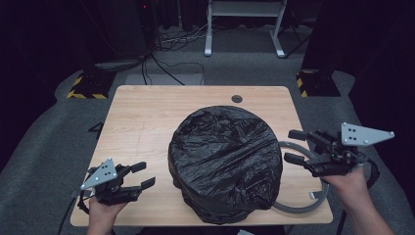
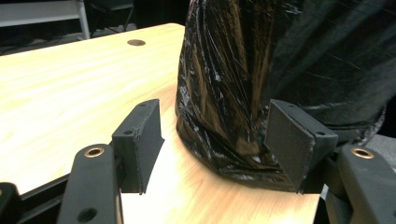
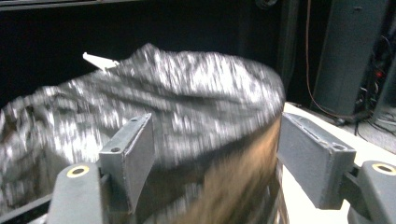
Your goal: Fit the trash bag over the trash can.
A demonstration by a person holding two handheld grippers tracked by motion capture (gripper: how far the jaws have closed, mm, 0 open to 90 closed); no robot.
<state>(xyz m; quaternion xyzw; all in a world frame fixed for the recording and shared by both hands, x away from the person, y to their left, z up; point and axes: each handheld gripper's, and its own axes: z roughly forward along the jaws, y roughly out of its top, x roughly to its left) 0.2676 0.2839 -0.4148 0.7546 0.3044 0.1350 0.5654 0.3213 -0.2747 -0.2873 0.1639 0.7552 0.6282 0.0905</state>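
Black bin bag [image 1: 225, 161] squarely mid-table, pulled down over a round bin, crinkled plastic covering the top and bunching around the base on the wooden table [image 1: 142, 122]. Grey ring [image 1: 313, 200] lying flat at the bag's right side, partly tucked behind it, near the table's right edge.

Left gripper [image 1: 144, 175] low at the near left corner, jaws spread and nothing between them, well short of the bag in the high view. From the left gripper view: both pads [image 2: 287, 147] wide apart, bare tabletop in the gap, the bag's lower skirt [image 2: 224, 93] just ahead and over towards the right-hand jaw (glossy folds, no contact visible).

Right gripper [image 1: 295, 146] up off the table at the right, held in a hand [image 1: 350, 183], grey three-cornered plate on top, jaws released and pointing at the bag's right flank, clear of the plastic. Right gripper view blurred: bag top [image 3: 187, 93] beyond the two open jaws, nothing pinched.

Small round hole [image 1: 237, 99] at the far edge of the table, behind the bag.
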